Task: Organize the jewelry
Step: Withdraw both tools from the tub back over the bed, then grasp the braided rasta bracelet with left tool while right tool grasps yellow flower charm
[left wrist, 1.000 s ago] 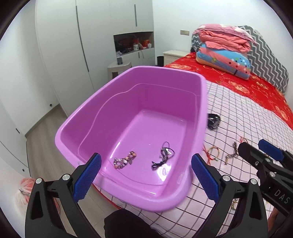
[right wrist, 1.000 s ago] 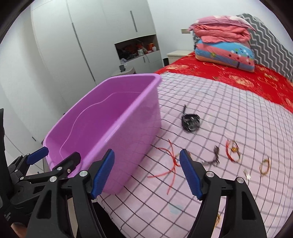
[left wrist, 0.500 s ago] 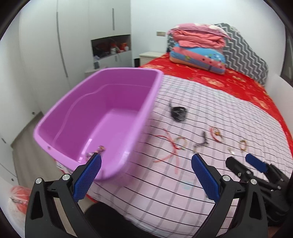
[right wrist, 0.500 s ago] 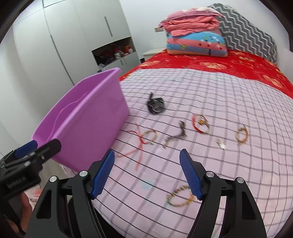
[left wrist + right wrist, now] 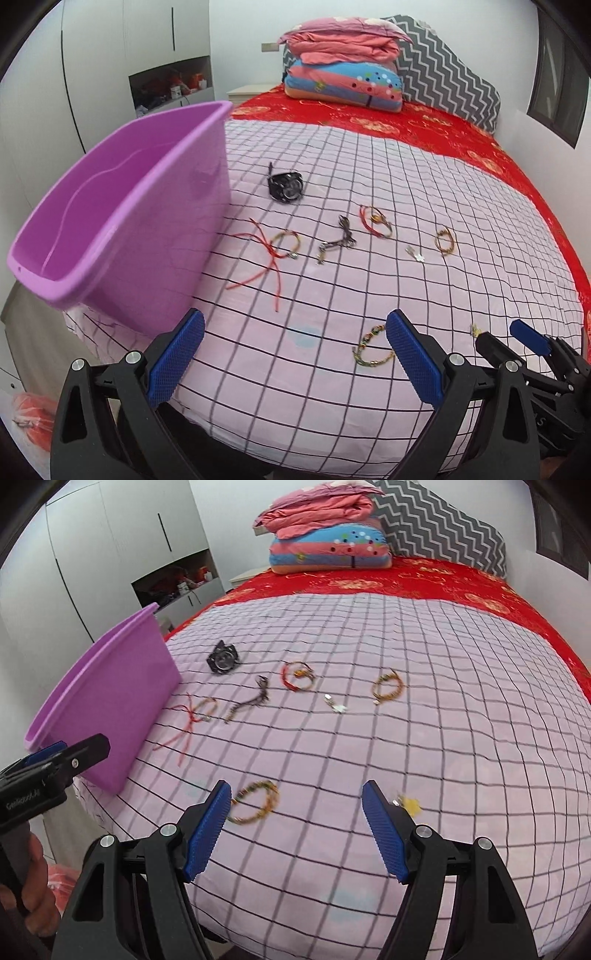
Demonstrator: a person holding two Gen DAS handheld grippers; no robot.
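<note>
Both grippers hang over the bed's near edge with nothing held: left gripper (image 5: 293,356) fingers spread wide, right gripper (image 5: 295,830) fingers likewise apart. The purple tub (image 5: 122,229) sits at the bed's left edge, presumably the collecting bin. Loose jewelry lies on the checked sheet (image 5: 424,184): beaded bracelet (image 5: 255,801) nearest, black watch (image 5: 286,186) farther. Nothing blocks the approach.
</note>
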